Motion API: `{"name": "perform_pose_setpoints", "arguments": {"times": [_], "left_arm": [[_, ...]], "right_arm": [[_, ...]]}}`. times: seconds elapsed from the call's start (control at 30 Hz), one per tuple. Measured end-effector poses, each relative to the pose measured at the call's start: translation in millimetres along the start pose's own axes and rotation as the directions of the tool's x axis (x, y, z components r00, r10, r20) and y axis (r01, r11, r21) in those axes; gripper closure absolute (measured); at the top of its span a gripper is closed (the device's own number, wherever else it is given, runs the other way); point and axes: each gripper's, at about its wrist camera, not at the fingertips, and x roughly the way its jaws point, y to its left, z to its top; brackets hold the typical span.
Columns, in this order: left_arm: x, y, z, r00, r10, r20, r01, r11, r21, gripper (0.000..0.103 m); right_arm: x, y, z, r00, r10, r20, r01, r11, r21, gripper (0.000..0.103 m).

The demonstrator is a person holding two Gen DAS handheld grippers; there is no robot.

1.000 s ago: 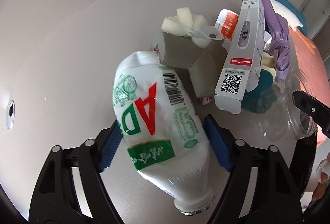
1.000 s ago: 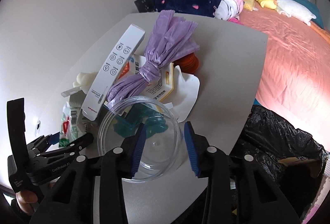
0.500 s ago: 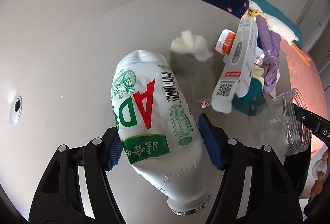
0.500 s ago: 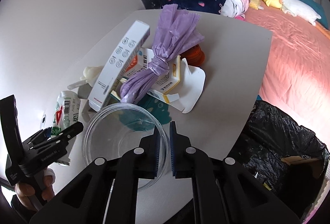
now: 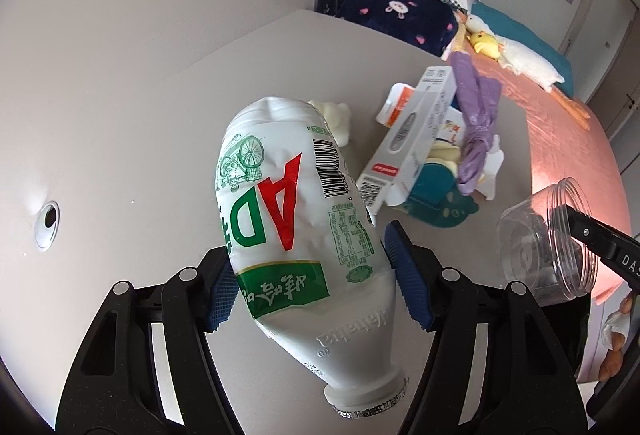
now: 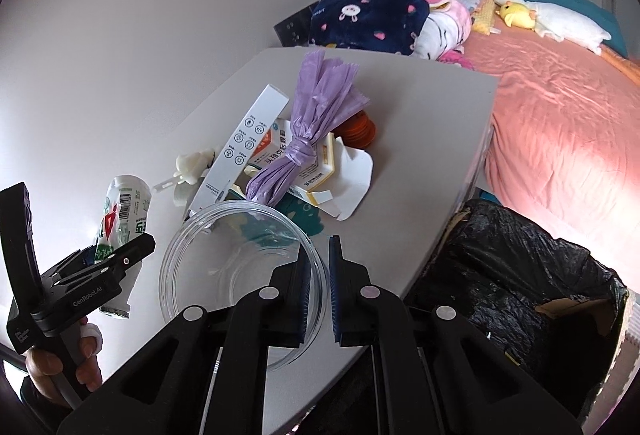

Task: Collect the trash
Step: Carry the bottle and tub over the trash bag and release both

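We hold trash in both hand-held grippers.
Left hand-held gripper clamps the "AD" bottle; right hand-held gripper pinches the jar rim.

Colours around the grey table

The bottle is white with red and green lettering, a green band and a black barcode. On the table lie a purple bag, a white box and an orange disc; beside its edge, a black bin bag and a salmon-pink bedspread.
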Motion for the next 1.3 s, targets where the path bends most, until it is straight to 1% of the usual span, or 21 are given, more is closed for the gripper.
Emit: {"name": "perform_pose_setpoints", "arguments": {"times": [0.33, 0.67, 0.9, 1.3], "left_arm": [[-15, -36, 3, 0.999, -0.051, 0.01, 0.05, 0.997, 0.052, 0.037], [-18, -84, 4, 0.994, -0.108, -0.002, 0.107, 0.987, 0.119, 0.037], [-18, -119, 4, 0.989, -0.149, -0.017, 0.15, 0.972, 0.182, 0.037], [-12, -173, 5, 0.975, -0.214, -0.054, 0.221, 0.934, 0.282, 0.037]], "right_arm": [[-34, -23, -11, 0.999, -0.011, 0.045, 0.01, 1.0, 0.028, 0.093], [-66, -59, -21, 0.995, -0.054, 0.079, 0.047, 0.995, 0.084, 0.093], [-83, -86, -31, 0.991, -0.095, 0.092, 0.081, 0.987, 0.138, 0.093], [-106, -128, -45, 0.98, -0.165, 0.111, 0.137, 0.964, 0.227, 0.093]]}}
